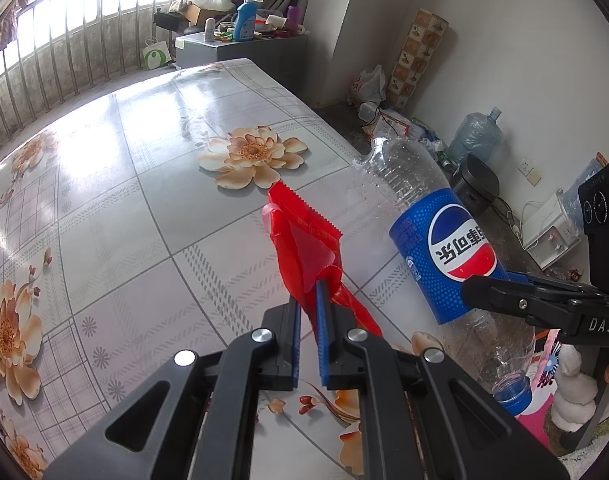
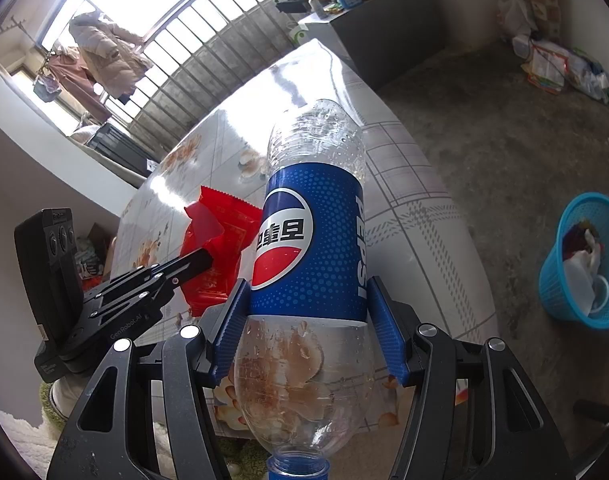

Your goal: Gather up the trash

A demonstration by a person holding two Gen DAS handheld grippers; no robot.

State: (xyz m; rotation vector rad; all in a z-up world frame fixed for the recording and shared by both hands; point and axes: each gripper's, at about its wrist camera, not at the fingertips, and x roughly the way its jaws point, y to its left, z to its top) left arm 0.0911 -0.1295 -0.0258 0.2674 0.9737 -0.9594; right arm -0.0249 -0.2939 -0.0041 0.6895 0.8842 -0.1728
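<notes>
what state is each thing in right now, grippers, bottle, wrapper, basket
left gripper: shut on the red wrapper
red wrapper: crumpled, held up off the table
right gripper: shut on the Pepsi bottle
Pepsi bottle: empty, capped, held cap toward the camera
blue basket: on the floor, upright, trash already inside

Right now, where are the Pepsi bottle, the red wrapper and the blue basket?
Pepsi bottle [image 2: 312,240]: right wrist view, on its blue label.
Red wrapper [image 1: 304,240]: left wrist view, on its flat middle.
Blue basket [image 2: 556,284]: right wrist view, on its mesh wall.
</notes>
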